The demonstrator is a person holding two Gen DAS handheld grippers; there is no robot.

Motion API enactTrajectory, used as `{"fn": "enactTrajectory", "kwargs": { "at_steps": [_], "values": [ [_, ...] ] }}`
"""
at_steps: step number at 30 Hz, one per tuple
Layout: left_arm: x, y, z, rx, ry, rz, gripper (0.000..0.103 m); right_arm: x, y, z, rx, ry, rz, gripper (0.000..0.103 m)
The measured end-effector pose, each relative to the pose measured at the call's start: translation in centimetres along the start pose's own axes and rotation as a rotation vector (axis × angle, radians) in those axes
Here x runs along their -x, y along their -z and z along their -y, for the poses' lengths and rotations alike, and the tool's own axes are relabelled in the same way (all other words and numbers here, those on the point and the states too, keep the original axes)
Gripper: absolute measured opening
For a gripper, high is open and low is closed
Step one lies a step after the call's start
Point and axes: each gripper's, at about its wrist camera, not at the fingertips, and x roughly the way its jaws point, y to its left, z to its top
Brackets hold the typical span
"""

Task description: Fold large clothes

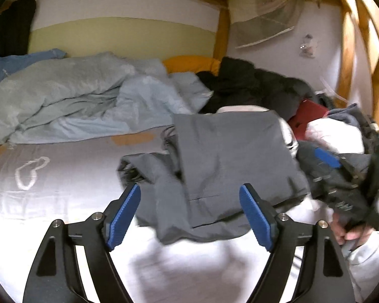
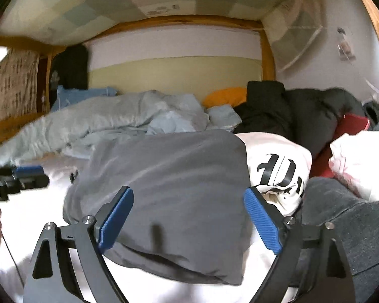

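White bed sheet [image 1: 63, 176] is spread under a folded grey garment [image 1: 227, 156], laid near the bed's right edge. Left claw [image 1: 190, 212] and right claw [image 2: 189, 217] are held apart, gripping nothing, above it.

I'm looking at a bed [image 1: 50, 202] with a white sheet; a folded grey garment [image 2: 169, 189] is lying on it, a crumpled light-blue duvet [image 1: 63, 96] is bunching up behind, and dark jackets [image 2: 290, 111] plus white clothes [image 2: 361, 161] are piling up on the right.
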Motion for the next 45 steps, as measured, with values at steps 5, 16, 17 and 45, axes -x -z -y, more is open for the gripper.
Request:
{"fn": "enactTrajectory", "kwargs": {
  "at_steps": [5, 16, 17, 45],
  "values": [
    [0.0, 0.8, 1.7, -0.007, -0.023, 0.073, 0.103, -0.3, 0.3, 0.2, 0.086, 0.172, 0.031, 0.103],
    [-3.1, 1.1, 1.1, 0.035, -0.137, 0.073, 0.102, 2.0, 1.4, 1.0, 0.078, -0.011, 0.052, 0.103],
    [-3.4, 1.0, 0.9, 0.046, -0.125, 0.052, 0.102, 1.9, 1.7, 0.3, 0.121, 0.001, 0.045, 0.103],
    [-6.3, -2.5, 1.0, 0.243, 0.148, -0.142, 0.102, -3.3, -0.1, -1.7, 0.165, -0.033, -0.046, 0.029]
  ]
}}
